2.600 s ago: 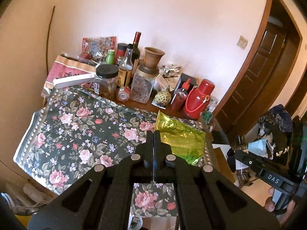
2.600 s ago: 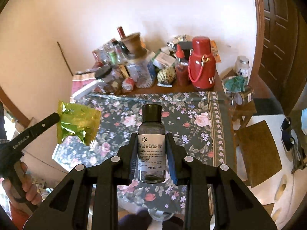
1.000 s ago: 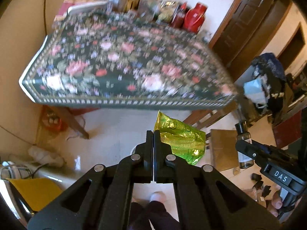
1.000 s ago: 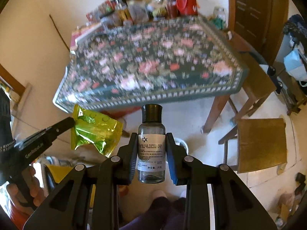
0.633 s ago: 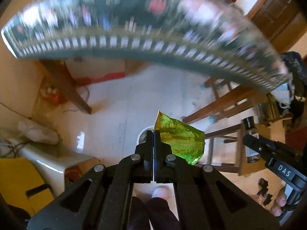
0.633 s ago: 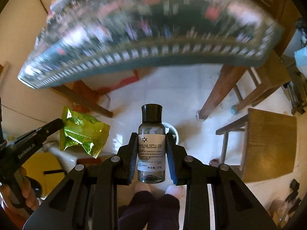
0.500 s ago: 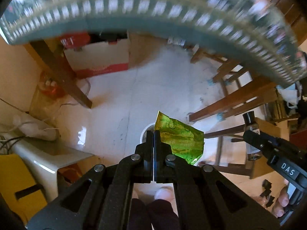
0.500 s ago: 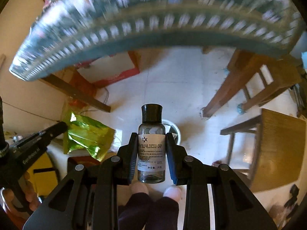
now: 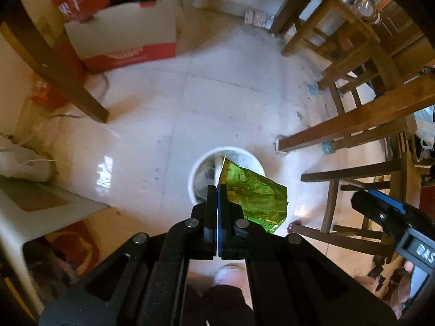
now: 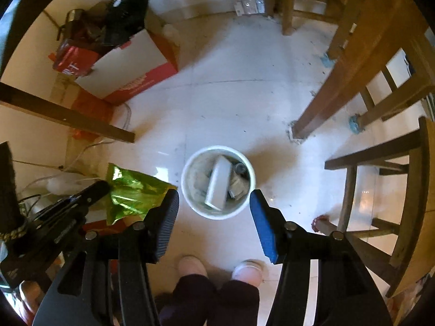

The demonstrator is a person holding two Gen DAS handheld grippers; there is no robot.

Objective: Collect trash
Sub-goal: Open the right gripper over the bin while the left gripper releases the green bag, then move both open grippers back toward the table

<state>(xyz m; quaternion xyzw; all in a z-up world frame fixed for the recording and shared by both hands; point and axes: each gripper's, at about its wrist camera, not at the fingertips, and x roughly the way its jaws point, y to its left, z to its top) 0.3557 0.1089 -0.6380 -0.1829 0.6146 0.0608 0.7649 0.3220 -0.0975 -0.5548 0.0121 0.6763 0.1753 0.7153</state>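
Note:
My left gripper [image 9: 217,190] is shut on a shiny green foil wrapper [image 9: 252,193] and holds it above a round white trash bin [image 9: 199,168] on the floor. In the right wrist view the wrapper [image 10: 130,193] hangs left of the bin [image 10: 217,213], held by the left gripper [image 10: 104,186]. My right gripper [image 10: 213,198] is open and empty, straight above the bin. The small clear bottle with a dark cap [image 10: 240,168] lies inside the bin among a white box [image 10: 218,182] and other trash.
Wooden table legs [image 10: 320,103] and chairs [image 10: 380,190] stand to the right. A red and white cardboard box [image 10: 130,62] sits at the back left. My feet [image 10: 217,269] are just below the bin. A white stool [image 9: 35,203] stands at the left.
Both grippers swung down from the table to above the floor bin. My right gripper opened and the bottle dropped into the bin. The left still holds the wrapper.

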